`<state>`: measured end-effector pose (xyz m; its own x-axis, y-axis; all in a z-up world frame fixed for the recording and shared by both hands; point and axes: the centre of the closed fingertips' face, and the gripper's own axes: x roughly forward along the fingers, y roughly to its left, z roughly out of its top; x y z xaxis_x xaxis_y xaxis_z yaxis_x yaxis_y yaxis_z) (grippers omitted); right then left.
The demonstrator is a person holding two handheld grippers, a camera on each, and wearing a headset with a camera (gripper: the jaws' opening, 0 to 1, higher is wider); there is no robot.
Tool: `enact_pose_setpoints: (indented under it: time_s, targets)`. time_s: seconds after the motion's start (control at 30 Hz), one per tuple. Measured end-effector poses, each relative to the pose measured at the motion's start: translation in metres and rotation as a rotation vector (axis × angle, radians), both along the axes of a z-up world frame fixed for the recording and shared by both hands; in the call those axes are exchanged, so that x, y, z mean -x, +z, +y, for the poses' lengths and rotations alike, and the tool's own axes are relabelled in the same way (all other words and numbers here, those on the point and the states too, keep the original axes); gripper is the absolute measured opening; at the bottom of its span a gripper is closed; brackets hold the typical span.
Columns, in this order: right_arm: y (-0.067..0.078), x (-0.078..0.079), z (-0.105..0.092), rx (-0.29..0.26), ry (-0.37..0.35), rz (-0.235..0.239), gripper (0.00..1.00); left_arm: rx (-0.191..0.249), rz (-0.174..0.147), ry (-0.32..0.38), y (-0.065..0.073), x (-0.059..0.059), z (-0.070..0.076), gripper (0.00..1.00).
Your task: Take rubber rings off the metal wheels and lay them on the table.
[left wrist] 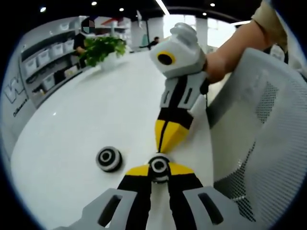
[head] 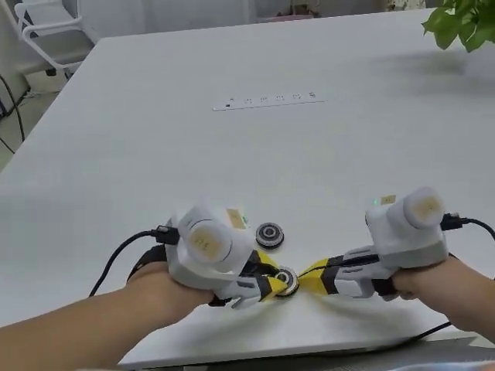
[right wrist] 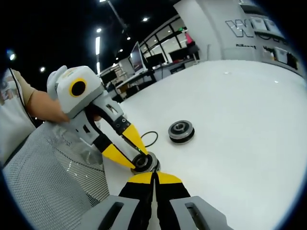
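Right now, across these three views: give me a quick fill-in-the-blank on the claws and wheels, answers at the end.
1. The left claw is clamped on a metal ____.
2. The right claw has its jaws ____, with the tips right at that held part.
3. On the table, near the second wheel, lies a loose thin black rubber ____.

Missing words: wheel; shut; ring.

wheel (head: 285, 280): rim partly hidden by jaws | plant (head: 462, 23): cut off by top-right corner | chair (head: 42, 35): cut off at left edge | strip (head: 267, 100) on desk (head: 371, 154): markings too small to read
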<state>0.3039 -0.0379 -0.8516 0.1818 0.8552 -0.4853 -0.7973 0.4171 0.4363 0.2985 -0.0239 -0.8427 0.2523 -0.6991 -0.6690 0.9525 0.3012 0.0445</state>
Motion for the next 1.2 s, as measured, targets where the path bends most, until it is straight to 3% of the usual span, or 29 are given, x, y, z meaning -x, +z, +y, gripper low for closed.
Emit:
enact_pose_setpoints:
  time_s: [0.67, 1.2]
  targets:
    - [0.01, 0.005, 0.006, -0.095, -0.062, 0.087, 0.0, -0.005, -0.001, 0.019, 0.0, -0.001, -0.001, 0.12]
    - [0.014, 0.007, 0.009, -0.096, -0.054, 0.092, 0.0, -0.008, 0.007, 0.037, -0.001, -0.001, -0.001, 0.12]
